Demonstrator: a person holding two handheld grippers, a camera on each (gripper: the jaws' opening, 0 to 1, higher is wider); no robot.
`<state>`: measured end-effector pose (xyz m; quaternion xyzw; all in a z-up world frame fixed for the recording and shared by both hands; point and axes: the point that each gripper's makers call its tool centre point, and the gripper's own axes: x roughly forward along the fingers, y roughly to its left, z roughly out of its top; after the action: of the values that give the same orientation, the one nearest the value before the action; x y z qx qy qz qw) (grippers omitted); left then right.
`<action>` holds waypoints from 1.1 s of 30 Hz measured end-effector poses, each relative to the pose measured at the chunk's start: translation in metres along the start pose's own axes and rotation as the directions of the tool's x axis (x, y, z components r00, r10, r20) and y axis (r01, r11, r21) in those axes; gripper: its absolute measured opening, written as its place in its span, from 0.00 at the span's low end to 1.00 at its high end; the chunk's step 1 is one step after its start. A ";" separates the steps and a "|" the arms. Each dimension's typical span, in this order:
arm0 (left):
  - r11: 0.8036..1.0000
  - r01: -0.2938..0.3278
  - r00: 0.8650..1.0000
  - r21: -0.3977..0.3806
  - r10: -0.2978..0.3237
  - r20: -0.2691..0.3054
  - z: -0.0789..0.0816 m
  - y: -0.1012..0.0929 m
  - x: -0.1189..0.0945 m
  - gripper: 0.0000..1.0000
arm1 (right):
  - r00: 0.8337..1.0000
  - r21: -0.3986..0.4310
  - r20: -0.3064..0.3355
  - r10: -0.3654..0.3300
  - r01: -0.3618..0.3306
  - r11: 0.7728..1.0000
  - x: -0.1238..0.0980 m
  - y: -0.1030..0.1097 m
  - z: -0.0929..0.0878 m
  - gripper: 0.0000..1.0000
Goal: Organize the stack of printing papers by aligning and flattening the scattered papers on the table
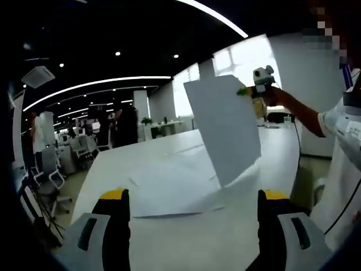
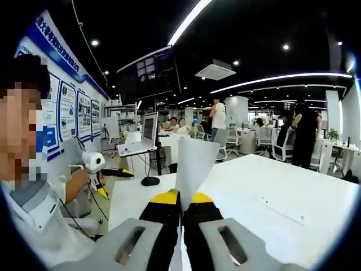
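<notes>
One sheet of paper (image 1: 224, 127) hangs in the air, pinched at its upper corner by the right tongs (image 1: 248, 91), whose jaws are closed together on its edge in the right gripper view (image 2: 181, 206). The rest of the stack (image 1: 172, 189) lies loosely fanned on the white tabletop (image 1: 237, 237), at about 12 o'clock from the left tongs (image 1: 192, 214), which stand wide and empty above it. The step in hand looks like carrying a stray sheet back to the pile. Next, the raised sheet should be lowered squarely onto the stack, edges matched, then pressed flat.
</notes>
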<state>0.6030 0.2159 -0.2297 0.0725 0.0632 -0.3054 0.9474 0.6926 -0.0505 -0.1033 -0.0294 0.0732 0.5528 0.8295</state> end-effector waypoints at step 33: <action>0.998 -0.058 0.998 -0.005 0.058 -0.016 0.020 0.010 0.033 0.96 | 0.976 0.213 0.146 0.163 -0.192 0.958 0.047 -0.043 -0.010 0.00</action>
<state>0.6371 0.2020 -0.2141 0.0739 0.0696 -0.2770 0.9555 0.7488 -0.0257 -0.1220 0.1068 0.0852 0.6138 0.7775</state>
